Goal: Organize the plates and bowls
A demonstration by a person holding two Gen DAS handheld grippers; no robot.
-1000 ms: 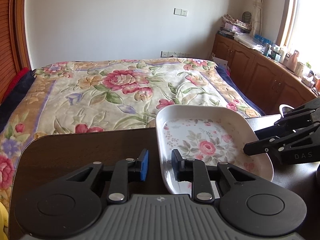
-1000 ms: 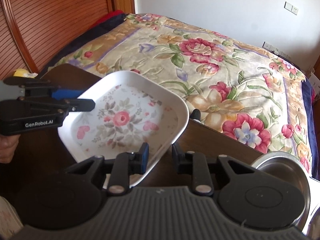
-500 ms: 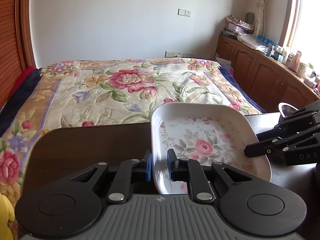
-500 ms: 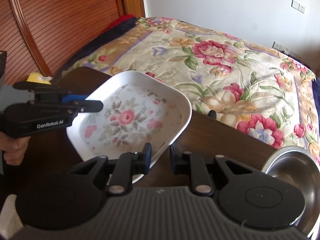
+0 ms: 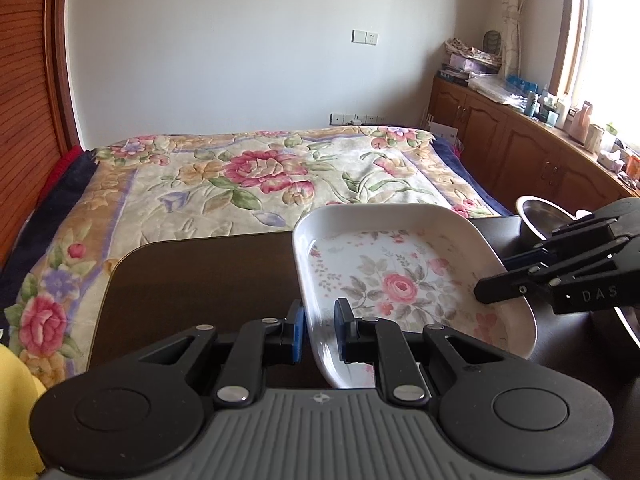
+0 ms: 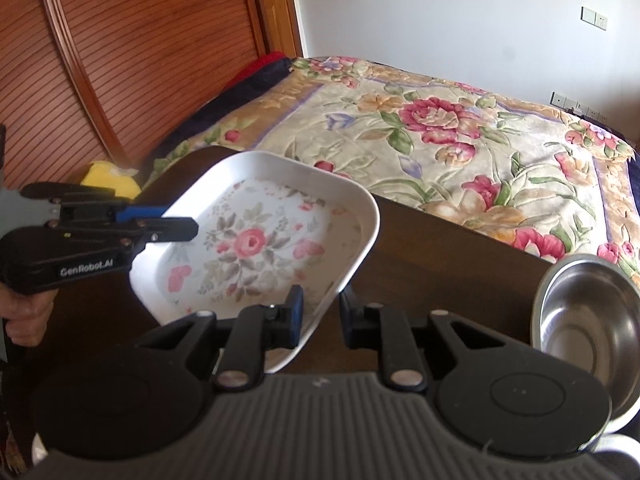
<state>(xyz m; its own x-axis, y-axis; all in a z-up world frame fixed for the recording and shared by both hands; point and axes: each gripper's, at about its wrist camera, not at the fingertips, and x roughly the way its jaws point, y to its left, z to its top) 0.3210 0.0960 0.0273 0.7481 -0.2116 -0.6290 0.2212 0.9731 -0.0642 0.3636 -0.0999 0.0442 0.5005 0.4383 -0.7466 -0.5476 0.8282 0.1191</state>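
Gripping opposite rims, the left tongs (image 5: 319, 334) and right tongs (image 6: 320, 316) are both clamped on the floral plate (image 5: 404, 276), held tilted above the dark bench (image 5: 208, 276) at lower centre. A steel bowl (image 6: 588, 312) sits at lower right of the right wrist view.

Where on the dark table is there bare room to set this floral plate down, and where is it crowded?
Free: the dark table left of the floral plate, out to its rounded corner by the bed. A narrower bare strip lies between the plate and the steel bowl. Crowded: the right side, where the steel bowl and the right gripper sit close; the left gripper straddles the plate's near-left rim.
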